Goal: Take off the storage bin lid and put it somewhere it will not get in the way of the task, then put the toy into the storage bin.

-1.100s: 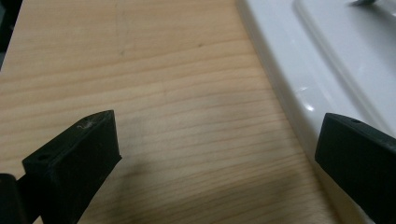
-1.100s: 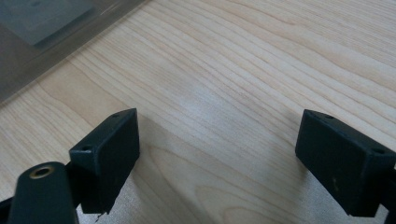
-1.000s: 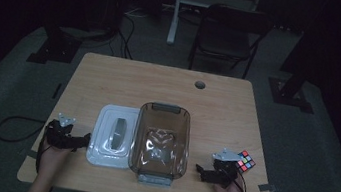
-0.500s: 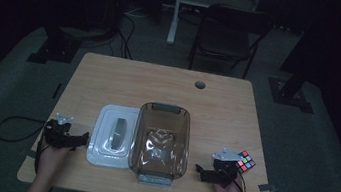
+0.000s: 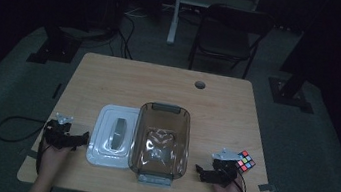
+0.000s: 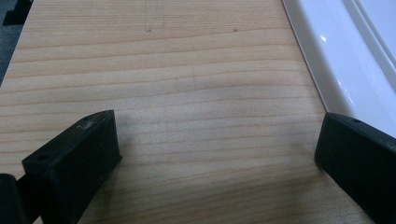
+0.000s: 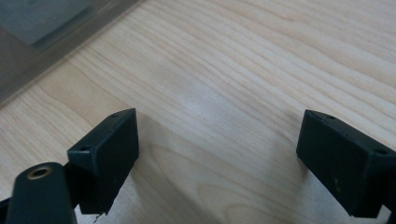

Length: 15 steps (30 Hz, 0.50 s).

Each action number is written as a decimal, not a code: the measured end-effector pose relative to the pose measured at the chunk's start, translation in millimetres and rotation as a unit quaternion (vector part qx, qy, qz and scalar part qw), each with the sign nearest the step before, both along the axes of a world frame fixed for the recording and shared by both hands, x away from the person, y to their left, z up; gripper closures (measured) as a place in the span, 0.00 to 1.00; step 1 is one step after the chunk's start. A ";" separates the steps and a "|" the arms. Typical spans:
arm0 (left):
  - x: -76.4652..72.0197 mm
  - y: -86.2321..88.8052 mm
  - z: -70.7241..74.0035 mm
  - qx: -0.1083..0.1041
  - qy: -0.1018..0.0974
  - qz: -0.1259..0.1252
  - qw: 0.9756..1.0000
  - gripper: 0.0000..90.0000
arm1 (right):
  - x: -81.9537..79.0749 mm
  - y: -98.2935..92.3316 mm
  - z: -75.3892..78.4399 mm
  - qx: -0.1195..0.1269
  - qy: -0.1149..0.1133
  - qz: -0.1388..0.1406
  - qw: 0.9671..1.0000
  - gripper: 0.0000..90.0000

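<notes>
Clear container (image 5: 161, 142): transparent, brown-tinted, rectangular with rounded corners, grey latch tabs at far and near ends; sits near the table's (image 5: 160, 82) near edge, at centre.

White lid (image 5: 113, 137): rectangular, grey handle at its middle; lies flat, touching the container's left side. Its glossy rim (image 6: 327, 56) shows in the left gripper view.

Left gripper (image 5: 71, 138): rests on the table just left of the lid, jaws spread wide, bare wood between them.

Right gripper (image 5: 208, 172): rests right of the container, jaws wide apart, nothing held.

Colour cube (image 5: 245, 161): just right of the right gripper.

Folding chair (image 5: 230, 31): beyond the far edge.
</notes>
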<state>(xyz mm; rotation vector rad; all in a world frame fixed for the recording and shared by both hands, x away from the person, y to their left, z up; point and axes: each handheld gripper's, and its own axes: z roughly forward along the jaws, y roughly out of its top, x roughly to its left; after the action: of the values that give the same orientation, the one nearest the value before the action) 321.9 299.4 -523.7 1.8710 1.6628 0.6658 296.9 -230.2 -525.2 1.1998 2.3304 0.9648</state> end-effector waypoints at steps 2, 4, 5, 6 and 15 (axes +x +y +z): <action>0.0 -0.2 0.1 0.001 0.000 -0.002 1.000 0.01 | -0.3 2.1 1.9 -0.006 0.009 0.002 1.000 0.14; 0.0 -0.3 0.1 0.001 0.000 -0.004 1.000 0.01 | -0.6 4.6 3.2 -0.010 0.017 0.011 1.000 0.13; 0.0 -0.3 0.0 0.001 0.000 -0.004 1.000 0.01 | -0.8 5.6 3.8 -0.008 0.020 0.016 1.000 0.13; 0.0 -0.3 0.0 0.001 0.000 -0.004 1.000 0.01 | -1.4 6.5 4.8 0.000 0.026 0.020 0.999 0.13; 0.1 -0.2 0.1 0.001 0.001 -0.011 1.000 0.01 | -13.6 2.5 41.4 0.015 -0.034 0.013 0.999 0.13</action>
<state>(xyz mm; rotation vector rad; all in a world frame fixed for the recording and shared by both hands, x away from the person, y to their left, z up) 321.9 299.2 -523.7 1.8885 1.6417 0.6573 283.4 -227.6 -483.7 1.1332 2.2900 1.0373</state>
